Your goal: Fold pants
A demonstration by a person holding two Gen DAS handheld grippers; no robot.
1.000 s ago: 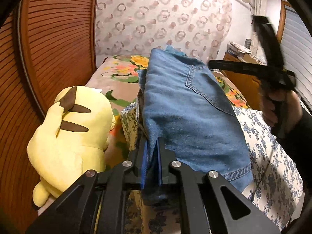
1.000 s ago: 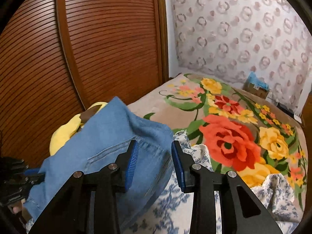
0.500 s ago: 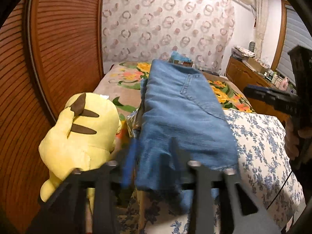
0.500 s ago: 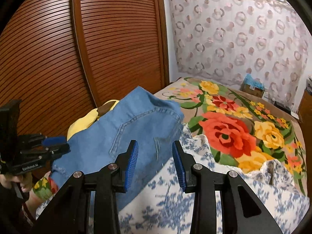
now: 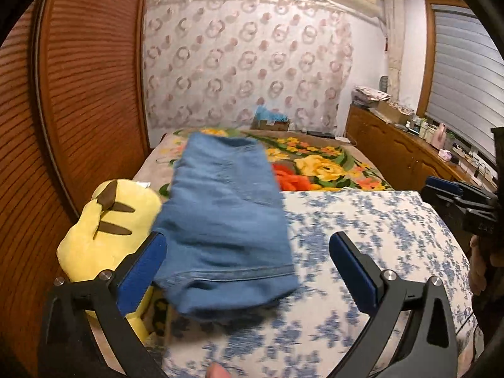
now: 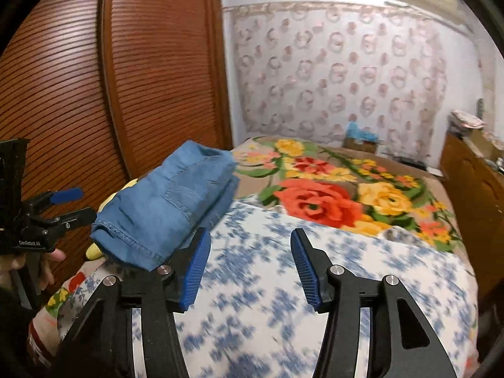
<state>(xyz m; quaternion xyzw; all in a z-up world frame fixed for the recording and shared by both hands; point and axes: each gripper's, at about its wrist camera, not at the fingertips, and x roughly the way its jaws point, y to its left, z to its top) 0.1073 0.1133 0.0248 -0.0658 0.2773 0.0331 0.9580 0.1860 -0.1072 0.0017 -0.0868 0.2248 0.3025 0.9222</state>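
The blue denim pants (image 5: 223, 217) lie folded in a long stack on the left side of the bed, seen from the side as a thick bundle of pants (image 6: 167, 201) in the right wrist view. My left gripper (image 5: 247, 258) hovers just before the near hem, its jaws opening wide, nothing pressed between the blue pads. My right gripper (image 6: 250, 267) is over the blue-flowered sheet (image 6: 283, 283), to the right of the pants, jaws opening and empty. Each gripper shows at the edge of the other's view, the right gripper (image 5: 453, 195) and the left gripper (image 6: 63, 204).
A yellow plush toy (image 5: 107, 220) lies left of the pants against the brown slatted wardrobe door (image 5: 78, 94). A bright floral blanket (image 6: 330, 195) covers the far bed. A wooden dresser (image 5: 397, 151) with small items stands at right. A cardboard box (image 5: 271, 121) sits by the far wall.
My left gripper has let go of the pants' hem, opened wide and drawn back and up. My right gripper has swung right, away from the pants, over the flowered sheet, and widened.
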